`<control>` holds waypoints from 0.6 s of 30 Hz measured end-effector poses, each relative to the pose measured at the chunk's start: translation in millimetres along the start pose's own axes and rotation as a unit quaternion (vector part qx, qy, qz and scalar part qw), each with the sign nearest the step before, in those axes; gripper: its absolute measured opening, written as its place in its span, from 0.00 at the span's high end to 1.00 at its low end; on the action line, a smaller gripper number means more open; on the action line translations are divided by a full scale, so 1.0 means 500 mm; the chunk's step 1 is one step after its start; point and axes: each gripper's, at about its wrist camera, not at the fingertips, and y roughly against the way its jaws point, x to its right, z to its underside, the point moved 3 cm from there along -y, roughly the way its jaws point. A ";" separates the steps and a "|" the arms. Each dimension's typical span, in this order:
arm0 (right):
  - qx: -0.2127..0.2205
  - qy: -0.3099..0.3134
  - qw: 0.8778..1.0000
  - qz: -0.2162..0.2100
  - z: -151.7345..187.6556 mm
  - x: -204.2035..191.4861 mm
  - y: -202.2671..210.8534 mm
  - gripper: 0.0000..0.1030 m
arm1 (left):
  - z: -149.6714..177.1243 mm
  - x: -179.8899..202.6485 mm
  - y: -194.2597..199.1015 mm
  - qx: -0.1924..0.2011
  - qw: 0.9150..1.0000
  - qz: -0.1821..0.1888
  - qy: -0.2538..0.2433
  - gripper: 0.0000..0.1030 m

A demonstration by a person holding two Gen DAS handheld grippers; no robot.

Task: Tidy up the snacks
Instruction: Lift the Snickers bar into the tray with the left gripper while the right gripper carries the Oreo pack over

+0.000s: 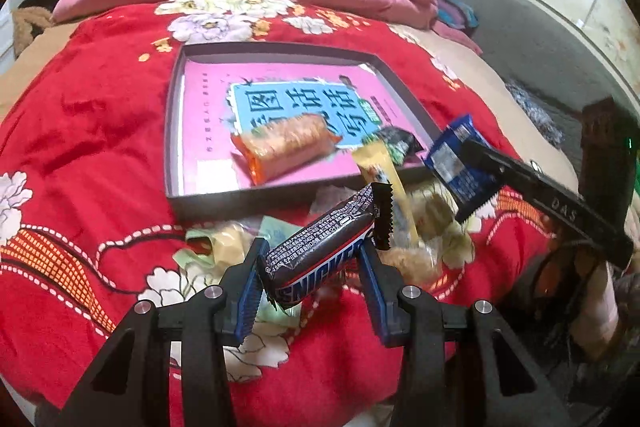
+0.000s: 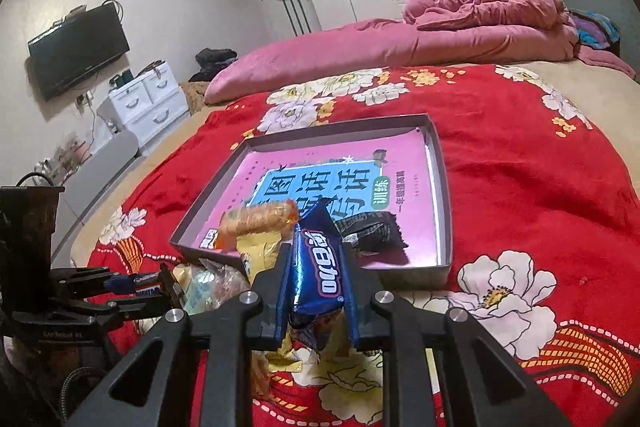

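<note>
Two snacks were up at once: the left gripper (image 1: 310,265) clamped a Snickers bar (image 1: 320,247), the right gripper (image 2: 316,291) a blue packet (image 2: 318,267). Orange pack (image 1: 286,145) and dark pack (image 2: 370,231) lay in the tray (image 1: 174,131); a loose pile (image 1: 224,243) waited on the bed.

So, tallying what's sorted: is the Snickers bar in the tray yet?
Out. The left gripper holds the Snickers bar above the bedspread, short of the tray.

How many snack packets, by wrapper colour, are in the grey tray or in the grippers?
Orange cracker packet, tray: 1
Black crinkled packet, tray: 1
Brown Snickers bar, left gripper: 1
Blue foil packet, right gripper: 1
Total: 4
</note>
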 end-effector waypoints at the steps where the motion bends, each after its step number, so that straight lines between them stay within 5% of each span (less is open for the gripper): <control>1: 0.002 -0.002 1.000 0.001 -0.002 0.002 0.001 0.78 | -0.005 -0.004 0.001 0.003 1.000 -0.007 0.004 0.55; 18: 0.029 -0.002 1.000 0.009 -0.030 0.019 0.005 0.78 | -0.073 -0.050 -0.010 0.036 0.995 -0.077 0.052 0.55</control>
